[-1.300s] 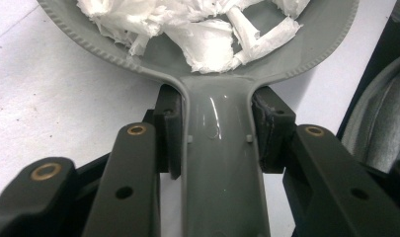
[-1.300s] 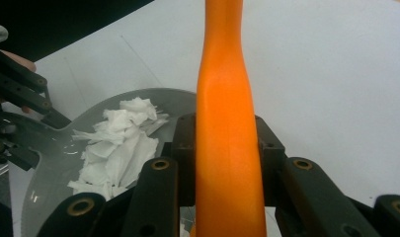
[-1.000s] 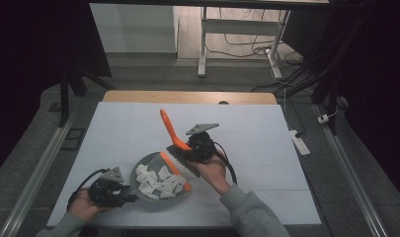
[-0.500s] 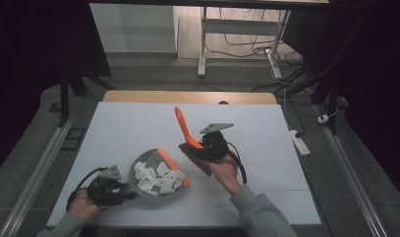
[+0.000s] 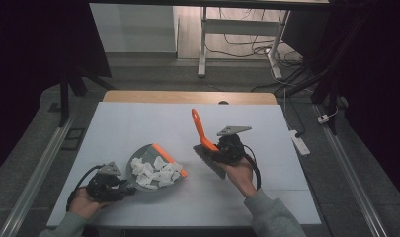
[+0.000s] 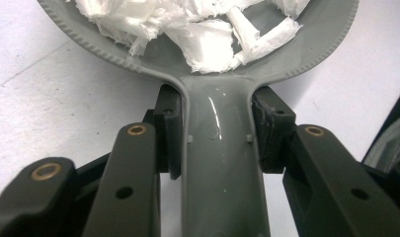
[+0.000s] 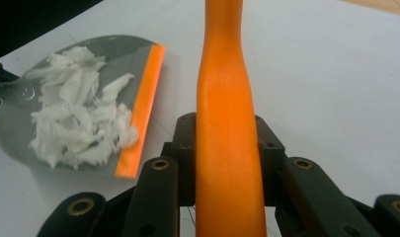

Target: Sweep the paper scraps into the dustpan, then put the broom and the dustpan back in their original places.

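Observation:
A grey dustpan (image 5: 144, 154) with an orange lip (image 5: 169, 159) lies on the white table, holding several white paper scraps (image 5: 153, 172). My left gripper (image 5: 119, 187) is shut on the dustpan's grey handle (image 6: 220, 163) at the table's front left. My right gripper (image 5: 218, 150) is shut on the orange handle (image 7: 227, 123) of a hand brush (image 5: 201, 129), to the right of the pan. The brush's grey bristle head (image 5: 208, 163) hangs low near the table, apart from the pan. From the right gripper view the dustpan (image 7: 113, 54) and scraps (image 7: 74, 118) lie to the left.
The white table top (image 5: 138, 123) has a wooden strip (image 5: 187, 97) along its far edge. Metal rails (image 5: 44, 163) run along both sides of the table. A white power strip (image 5: 301, 140) lies on the floor to the right.
My right gripper has carried the brush to the right, away from the dustpan's lip. The left gripper and the dustpan have stayed in place.

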Motion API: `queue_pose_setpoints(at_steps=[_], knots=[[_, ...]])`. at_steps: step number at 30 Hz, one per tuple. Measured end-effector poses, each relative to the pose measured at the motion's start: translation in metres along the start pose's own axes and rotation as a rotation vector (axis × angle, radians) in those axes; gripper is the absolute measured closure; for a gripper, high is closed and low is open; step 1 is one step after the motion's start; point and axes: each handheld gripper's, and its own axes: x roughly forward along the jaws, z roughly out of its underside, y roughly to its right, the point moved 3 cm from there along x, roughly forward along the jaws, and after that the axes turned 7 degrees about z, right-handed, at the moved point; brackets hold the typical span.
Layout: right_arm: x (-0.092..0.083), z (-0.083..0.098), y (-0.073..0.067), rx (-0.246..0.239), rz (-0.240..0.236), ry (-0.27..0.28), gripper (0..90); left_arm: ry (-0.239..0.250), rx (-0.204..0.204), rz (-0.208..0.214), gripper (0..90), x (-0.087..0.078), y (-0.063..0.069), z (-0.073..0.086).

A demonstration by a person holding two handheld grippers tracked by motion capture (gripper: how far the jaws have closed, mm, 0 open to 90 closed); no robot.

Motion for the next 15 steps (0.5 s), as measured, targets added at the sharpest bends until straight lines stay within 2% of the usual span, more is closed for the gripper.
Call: queue_pose_setpoints(at_steps=[4,8,15], knots=[[-0.006,0.009,0.005,0.004,0.0,-0.008,70.4,0.014,-0.019,-0.016,61.5,-0.002,-0.001,-0.001],[-0.014,0.016,0.01,0.006,0.002,-0.013,70.4,0.036,-0.055,-0.033,61.5,-0.003,-0.003,-0.003],[-0.021,0.028,0.015,0.011,0.007,-0.019,70.4,0.053,-0.081,-0.055,61.5,-0.004,-0.005,-0.004]])
